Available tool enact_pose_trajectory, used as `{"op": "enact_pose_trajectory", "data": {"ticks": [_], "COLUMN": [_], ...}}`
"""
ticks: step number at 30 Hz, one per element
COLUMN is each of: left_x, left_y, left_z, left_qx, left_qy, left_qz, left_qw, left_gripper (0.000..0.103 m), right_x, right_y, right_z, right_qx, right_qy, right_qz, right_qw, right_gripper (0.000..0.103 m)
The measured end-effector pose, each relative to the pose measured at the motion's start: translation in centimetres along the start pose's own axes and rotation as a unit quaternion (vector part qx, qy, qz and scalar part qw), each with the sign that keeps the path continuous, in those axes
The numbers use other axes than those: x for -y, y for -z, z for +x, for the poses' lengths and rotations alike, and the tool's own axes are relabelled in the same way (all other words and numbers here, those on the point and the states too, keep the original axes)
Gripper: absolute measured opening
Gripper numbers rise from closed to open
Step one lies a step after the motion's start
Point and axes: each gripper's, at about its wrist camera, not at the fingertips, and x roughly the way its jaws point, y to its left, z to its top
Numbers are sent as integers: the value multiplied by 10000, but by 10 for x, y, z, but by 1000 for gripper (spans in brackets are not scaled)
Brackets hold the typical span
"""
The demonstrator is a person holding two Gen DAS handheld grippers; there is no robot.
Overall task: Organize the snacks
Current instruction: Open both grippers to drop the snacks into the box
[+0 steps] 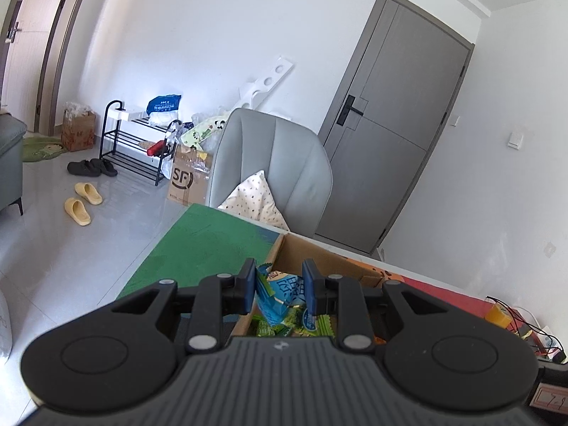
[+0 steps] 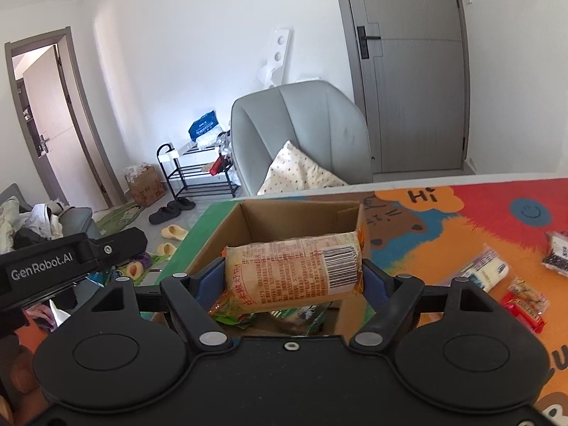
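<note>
My right gripper point(image 2: 294, 277) is shut on a long orange snack packet point(image 2: 294, 269) and holds it crosswise above the open cardboard box point(image 2: 301, 214). Green and blue snack packets point(image 2: 230, 314) lie inside the box. In the left wrist view, my left gripper point(image 1: 280, 284) hovers over the same box point(image 1: 319, 259). A blue snack packet point(image 1: 284, 296) shows between its blue pads point(image 1: 250, 284); I cannot tell whether they grip it. Green packets point(image 1: 294, 325) lie below it in the box.
Loose snacks lie on the colourful mat point(image 2: 461, 220) to the right: a white packet point(image 2: 486, 269), a red packet point(image 2: 525, 305) and a dark packet point(image 2: 557, 252). A grey armchair point(image 2: 301, 131) with a cushion stands behind the table. The left gripper's body point(image 2: 71, 262) is at left.
</note>
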Motion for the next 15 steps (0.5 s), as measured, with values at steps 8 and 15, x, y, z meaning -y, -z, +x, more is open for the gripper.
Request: {"op": "enact_pose_trajectory", "data": {"ticks": [8, 15], "left_x": [-13, -3], "left_y": [2, 5], "left_z": [8, 15], "left_qx": [-116, -196], "left_qy": [-42, 63], "left_qz": [-94, -2], "left_qw": [9999, 9998], "left_gripper": [26, 26], "right_x": [3, 24], "right_y": [3, 4], "right_z": [11, -3], "right_qx": [-244, -135], "right_qy": [-125, -54], "right_qz": [261, 469], "right_qw": [9993, 9988], "right_gripper": [86, 90]}}
